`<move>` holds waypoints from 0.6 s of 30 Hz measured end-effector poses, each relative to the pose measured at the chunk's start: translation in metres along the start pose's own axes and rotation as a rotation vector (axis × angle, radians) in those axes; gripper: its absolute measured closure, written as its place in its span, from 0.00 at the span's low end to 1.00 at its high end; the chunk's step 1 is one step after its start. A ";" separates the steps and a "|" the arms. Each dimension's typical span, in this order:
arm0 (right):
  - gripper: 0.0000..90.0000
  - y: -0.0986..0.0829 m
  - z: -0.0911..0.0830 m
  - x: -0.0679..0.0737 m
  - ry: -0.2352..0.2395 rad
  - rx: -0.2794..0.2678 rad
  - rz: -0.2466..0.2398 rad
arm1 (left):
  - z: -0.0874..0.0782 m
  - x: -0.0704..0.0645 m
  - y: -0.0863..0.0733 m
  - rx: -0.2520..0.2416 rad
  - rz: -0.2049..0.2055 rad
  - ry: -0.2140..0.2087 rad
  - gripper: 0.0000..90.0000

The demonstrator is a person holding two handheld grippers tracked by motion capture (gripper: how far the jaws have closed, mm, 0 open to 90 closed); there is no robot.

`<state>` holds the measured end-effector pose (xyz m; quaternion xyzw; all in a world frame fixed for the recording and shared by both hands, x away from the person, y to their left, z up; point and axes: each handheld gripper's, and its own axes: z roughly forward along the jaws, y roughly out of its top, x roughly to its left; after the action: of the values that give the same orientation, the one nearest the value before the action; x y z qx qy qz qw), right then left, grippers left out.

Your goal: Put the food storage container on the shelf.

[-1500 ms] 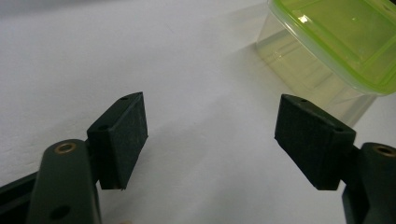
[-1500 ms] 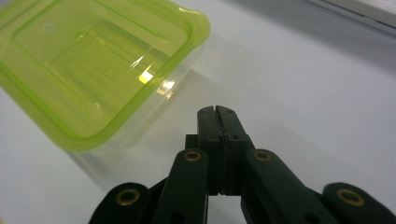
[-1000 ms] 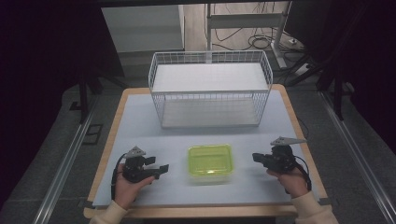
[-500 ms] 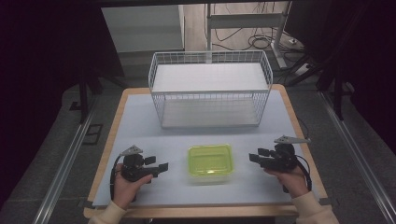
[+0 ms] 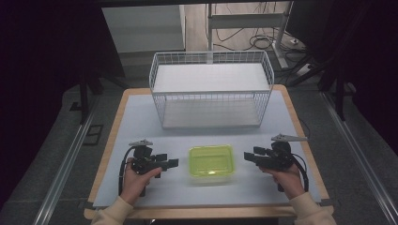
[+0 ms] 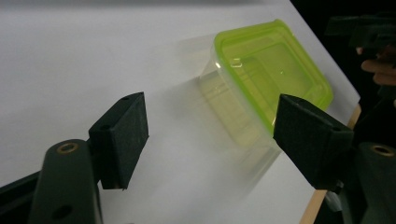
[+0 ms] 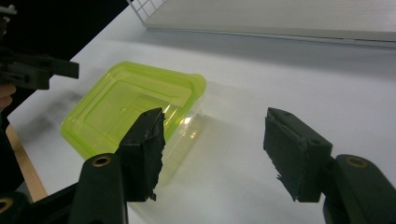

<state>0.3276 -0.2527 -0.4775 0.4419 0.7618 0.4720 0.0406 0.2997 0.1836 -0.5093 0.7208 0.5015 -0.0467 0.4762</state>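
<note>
The right gripper (image 5: 256, 158) is edging in toward the clear plastic box with a lime-green lid (image 5: 211, 161), closer than a second ago, jaws wide and empty; the left gripper (image 5: 165, 164) is waiting beside it, also wide. A two-sided grasp is probably coming. The box is lying between both jaws on the pale tabletop (image 5: 141, 117). The high view is showing the white wire basket (image 5: 210, 93) beyond; the left gripper view is missing it.

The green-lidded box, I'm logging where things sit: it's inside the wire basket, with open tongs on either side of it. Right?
Not quite. The green-lidded box sits on the table in front of the wire basket, not inside it, as the high view shows. The left tongs and right tongs do flank it, both open.
</note>
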 end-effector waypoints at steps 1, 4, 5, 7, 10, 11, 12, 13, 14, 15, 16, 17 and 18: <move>0.42 0.001 0.001 0.001 0.001 0.006 -0.009 | 0.002 0.000 0.001 0.002 -0.006 -0.004 0.29; 0.41 0.004 0.006 0.004 0.000 0.025 -0.028 | 0.005 -0.001 0.006 0.004 -0.017 -0.024 0.29; 0.41 0.005 0.008 0.004 0.001 0.031 -0.030 | 0.006 -0.002 0.008 0.005 -0.017 -0.023 0.29; 0.41 0.007 0.012 0.005 0.005 0.039 -0.024 | 0.008 -0.001 0.011 0.014 -0.033 -0.030 0.29; 0.41 0.010 0.019 0.006 0.024 0.060 -0.013 | 0.007 0.000 0.014 0.006 -0.043 -0.023 0.29; 0.41 0.011 0.021 0.007 0.026 0.066 -0.015 | 0.006 0.000 0.015 0.005 -0.045 -0.021 0.29; 0.41 0.012 0.024 0.007 0.031 0.073 -0.014 | 0.006 0.000 0.016 0.003 -0.049 -0.022 0.29; 0.41 0.013 0.028 0.008 0.041 0.078 -0.013 | 0.006 -0.001 0.017 0.003 -0.053 -0.025 0.29; 0.41 0.015 0.030 0.009 0.045 0.082 -0.013 | 0.007 -0.002 0.018 0.003 -0.060 -0.031 0.29; 0.42 0.017 0.032 0.010 0.051 0.087 -0.010 | 0.009 -0.003 0.019 0.007 -0.059 -0.034 0.29; 0.42 0.019 0.034 0.012 0.057 0.081 -0.007 | 0.011 -0.004 0.020 0.012 -0.056 -0.036 0.29; 0.42 0.022 0.037 0.013 0.067 0.082 -0.001 | 0.014 -0.005 0.021 0.017 -0.052 -0.037 0.29; 0.42 0.024 0.039 0.014 0.070 0.081 -0.002 | 0.016 -0.005 0.022 0.021 -0.057 -0.042 0.29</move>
<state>0.3528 -0.2122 -0.4759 0.4255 0.7818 0.4558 -0.0035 0.3203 0.1674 -0.5014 0.7102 0.5111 -0.0805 0.4775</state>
